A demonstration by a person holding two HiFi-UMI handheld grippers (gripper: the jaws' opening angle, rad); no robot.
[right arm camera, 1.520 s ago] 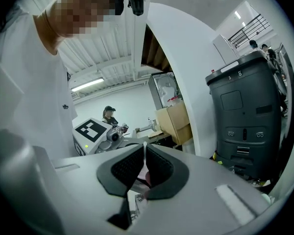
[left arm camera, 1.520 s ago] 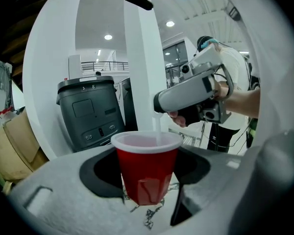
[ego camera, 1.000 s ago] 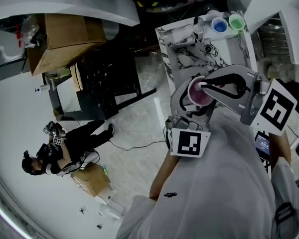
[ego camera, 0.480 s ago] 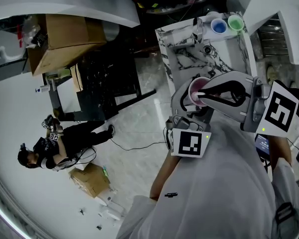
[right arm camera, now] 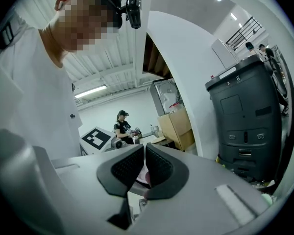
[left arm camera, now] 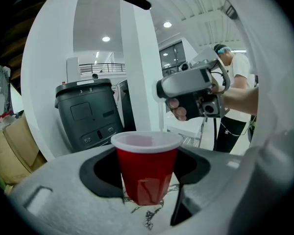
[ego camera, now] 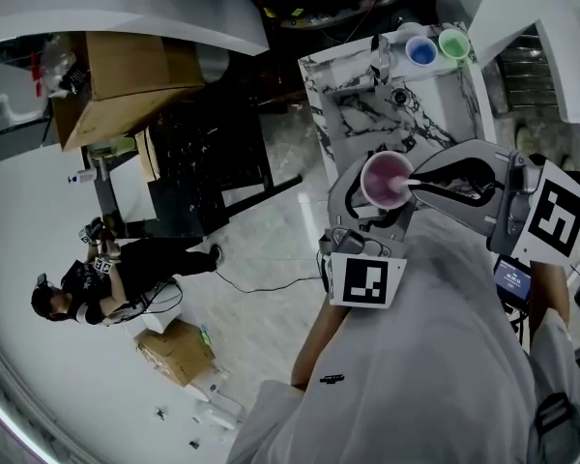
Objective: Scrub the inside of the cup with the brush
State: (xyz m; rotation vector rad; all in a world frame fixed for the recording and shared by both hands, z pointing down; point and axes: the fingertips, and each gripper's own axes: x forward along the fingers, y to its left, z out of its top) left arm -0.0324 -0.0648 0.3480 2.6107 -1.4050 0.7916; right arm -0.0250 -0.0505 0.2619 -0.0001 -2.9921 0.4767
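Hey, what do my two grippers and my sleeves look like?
The left gripper and right gripper are light grey moulded plastic with black textured pads. Each carries a cube with black-and-white square markers. You wear a white shirt.

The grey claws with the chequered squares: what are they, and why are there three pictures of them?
There is no robot here: a person holds a two-jaw gripper in each hand. One picture comes from a camera on the person's head, looking down; the others come from cameras riding on each gripper. The left gripper clamps a red cup. The right gripper pinches a thin brush, whose tip points into the cup's mouth. Beyond, on the marbled counter, stand a blue cup and a green cup.
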